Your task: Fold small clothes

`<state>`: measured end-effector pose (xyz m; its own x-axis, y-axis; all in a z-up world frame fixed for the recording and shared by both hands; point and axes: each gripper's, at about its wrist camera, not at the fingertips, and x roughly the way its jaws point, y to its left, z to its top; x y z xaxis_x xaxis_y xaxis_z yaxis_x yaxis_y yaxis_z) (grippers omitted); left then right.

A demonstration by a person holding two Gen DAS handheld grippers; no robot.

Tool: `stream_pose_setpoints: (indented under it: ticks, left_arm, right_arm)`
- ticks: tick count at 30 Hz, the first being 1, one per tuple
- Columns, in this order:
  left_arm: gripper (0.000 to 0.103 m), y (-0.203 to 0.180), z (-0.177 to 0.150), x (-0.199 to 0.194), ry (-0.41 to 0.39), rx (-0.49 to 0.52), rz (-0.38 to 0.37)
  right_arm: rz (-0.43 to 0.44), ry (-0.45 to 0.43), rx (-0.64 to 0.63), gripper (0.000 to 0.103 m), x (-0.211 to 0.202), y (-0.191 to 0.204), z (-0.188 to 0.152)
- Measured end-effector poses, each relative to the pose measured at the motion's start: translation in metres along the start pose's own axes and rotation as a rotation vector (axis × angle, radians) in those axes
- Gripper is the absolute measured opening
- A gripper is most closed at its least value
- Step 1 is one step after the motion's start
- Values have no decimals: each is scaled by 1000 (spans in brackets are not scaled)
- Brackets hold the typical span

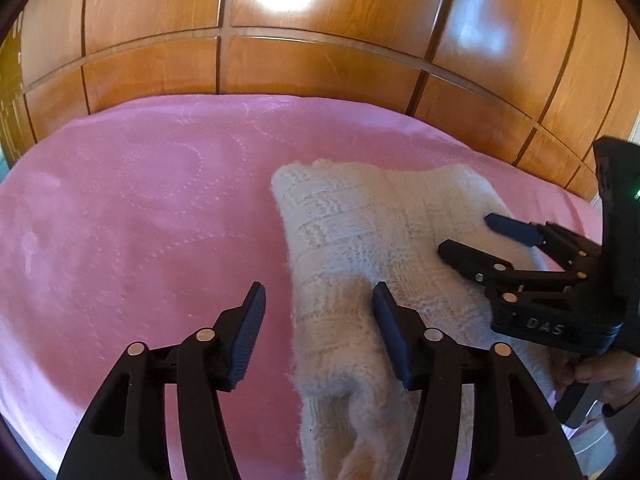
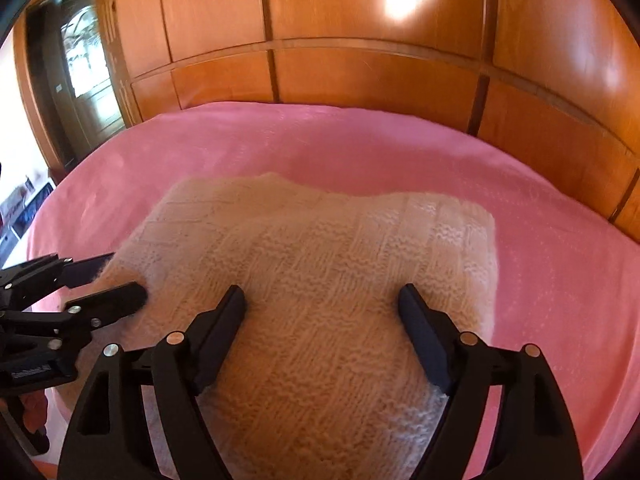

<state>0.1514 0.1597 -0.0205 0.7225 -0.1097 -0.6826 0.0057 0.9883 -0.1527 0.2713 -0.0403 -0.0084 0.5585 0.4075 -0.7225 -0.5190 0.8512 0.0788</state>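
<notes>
A cream knitted garment (image 1: 352, 220) lies folded on the pink bedspread (image 1: 140, 220). My left gripper (image 1: 319, 292) is open over the garment's near left part; the left pad stands over the pink cover and the right pad over the knit. In the right wrist view the same garment (image 2: 320, 232) fills the middle, and my right gripper (image 2: 322, 292) stands open and wide just above it, with nothing clamped. The right gripper (image 1: 466, 232) reaches in from the right in the left wrist view. The left gripper (image 2: 126, 274) sits open at the garment's left edge.
Glossy wooden panels (image 1: 320, 68) rise right behind the bed. A dark door (image 2: 84, 68) and a bright room corner show at the far left. A person's hand (image 1: 600, 376) holds the right gripper's handle. Pink bedspread (image 2: 560, 260) lies bare on both sides of the garment.
</notes>
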Motion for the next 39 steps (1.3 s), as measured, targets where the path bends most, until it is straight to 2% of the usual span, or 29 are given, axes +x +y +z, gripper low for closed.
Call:
stream_pose_setpoints:
  ticks: [1,6,7,12,15,18,21,24,26,27,28,29,30,31,32,34,39]
  left_arm:
    - [67,0,0,-1,-8,4,11]
    - [69,3,0,-4,-10,8,12]
    - [72,5,0,-4,-10,6,14]
    - [76,11,-4,-1,-8,-21,11]
    - [77,15,-6,1,-8,-37,-9]
    - [84,23,-7,3,-18,-74,-29]
    - [85,38,-10,13,21,-143,-136]
    - [85,54,-13,22,57,-241,-246]
    - [76,61,-16,29,76,-287,-340]
    - [66,62,-17,31,77,-293,-379]
    - [50,62,-18,34,83,-299,-453]
    - [45,62,-20,36,90,-310,-505]
    - [42,61,-20,37,88,-319,-526]
    - [35,59,-21,36,75,-309,-556]
    - [34,58,-22,35,68,-309,-575]
    - [31,54,-23,26,40,-321,-629]
    - [31,21,-11,6,-3,-274,-713]
  right_arm:
    - [7,-5,4,83,-4,0,-1]
    - [86,-46,47,93,-17,-8,3]
    - [95,-55,61,95,-28,-3,-1]
    - [114,-98,171,100,-44,-28,-1]
    - [147,-80,267,100,-43,-49,-9]
    - [173,-38,362,100,-33,-72,-20]
    - [276,23,460,100,-12,-89,-36]
    - [394,44,529,100,3,-97,-47]
    - [445,44,538,100,7,-98,-50]
    - [476,49,524,98,9,-95,-50]
    - [494,59,520,90,10,-94,-49]
    - [499,67,514,82,10,-92,-48]
    - [500,67,510,78,9,-92,-48]
    - [506,63,515,69,6,-93,-48]
    - [509,58,515,61,4,-91,-48]
    - [501,32,491,53,-14,-88,-48]
    - [478,-57,429,49,-66,-87,-50]
